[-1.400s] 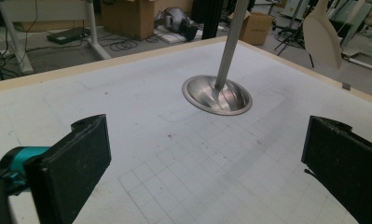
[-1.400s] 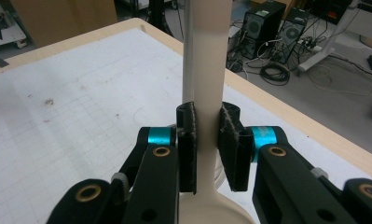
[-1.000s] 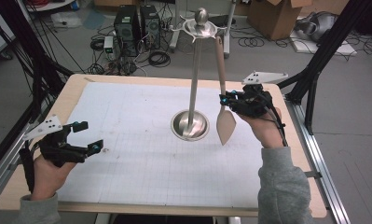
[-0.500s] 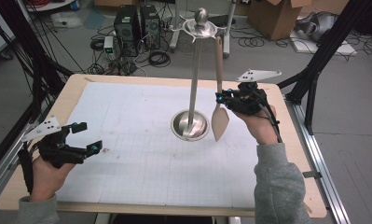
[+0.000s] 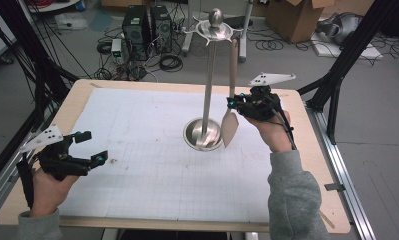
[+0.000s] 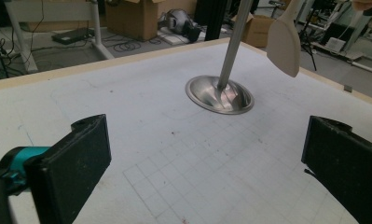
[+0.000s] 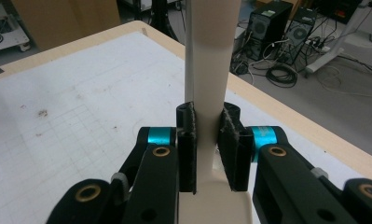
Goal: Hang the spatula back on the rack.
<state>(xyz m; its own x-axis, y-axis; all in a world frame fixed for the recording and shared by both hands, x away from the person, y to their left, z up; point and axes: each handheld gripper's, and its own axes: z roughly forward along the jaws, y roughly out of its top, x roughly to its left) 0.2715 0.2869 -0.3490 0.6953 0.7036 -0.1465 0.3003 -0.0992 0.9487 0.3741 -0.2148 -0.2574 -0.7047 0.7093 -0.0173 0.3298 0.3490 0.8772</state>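
L to R: 1 left gripper (image 5: 89, 146), jaws apart, nothing btwn, hovering low over white grid mat (image 5: 152, 165); 1 steel rack (image 5: 207, 95) w/ round base at mat centre; 1 beige spatula (image 5: 230, 127), hanging upright just beside rack pole, blade near base; 1 right gripper (image 5: 232, 103), jaws clamped on spatula handle above blade. Spatula prob. light, stiff, smooth; flat handle mid-shaft looks the best hold.

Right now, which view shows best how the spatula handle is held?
The right gripper view: both pads of the right hand-held gripper press the beige wooden spatula at its handle. The high view shows it small, hanging blade down; the left gripper view shows its blade.
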